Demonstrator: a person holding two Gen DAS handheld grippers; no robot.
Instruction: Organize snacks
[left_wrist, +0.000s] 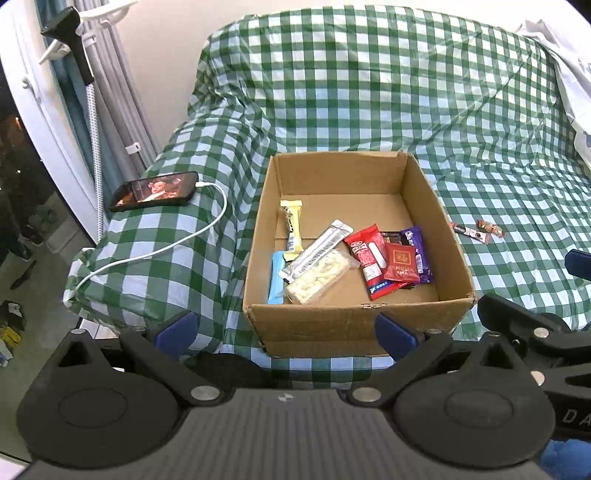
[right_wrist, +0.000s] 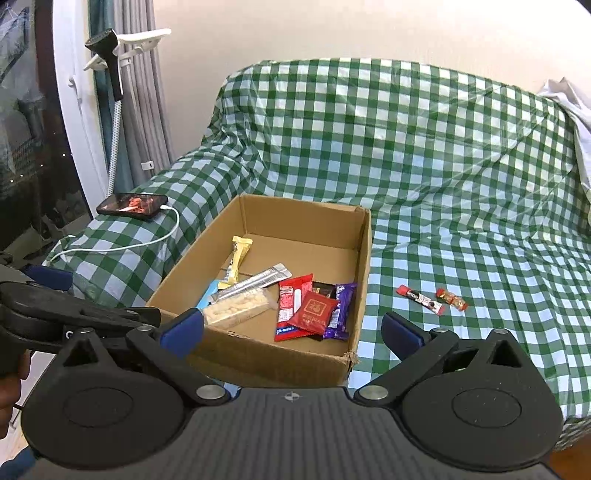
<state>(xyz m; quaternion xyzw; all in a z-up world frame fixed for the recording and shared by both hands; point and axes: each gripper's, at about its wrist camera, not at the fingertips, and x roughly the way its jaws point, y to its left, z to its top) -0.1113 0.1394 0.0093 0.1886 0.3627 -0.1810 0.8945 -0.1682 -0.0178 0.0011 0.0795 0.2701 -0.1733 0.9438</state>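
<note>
Risk: two small wrapped snacks lie loose on the checked sofa cover (right_wrist: 461, 192), right of the cardboard box (right_wrist: 364, 258). They are thin, flat and glossy; a pinch on soft cloth could catch fabric or let a wrapper slip.

The red-and-black stick (right_wrist: 420, 299) and the red-gold candy (right_wrist: 451, 299) lie just beside each other. The box already holds several packets.

The left gripper (left_wrist: 286, 330) and the right gripper (right_wrist: 291, 330) both stand spread, empty.
</note>
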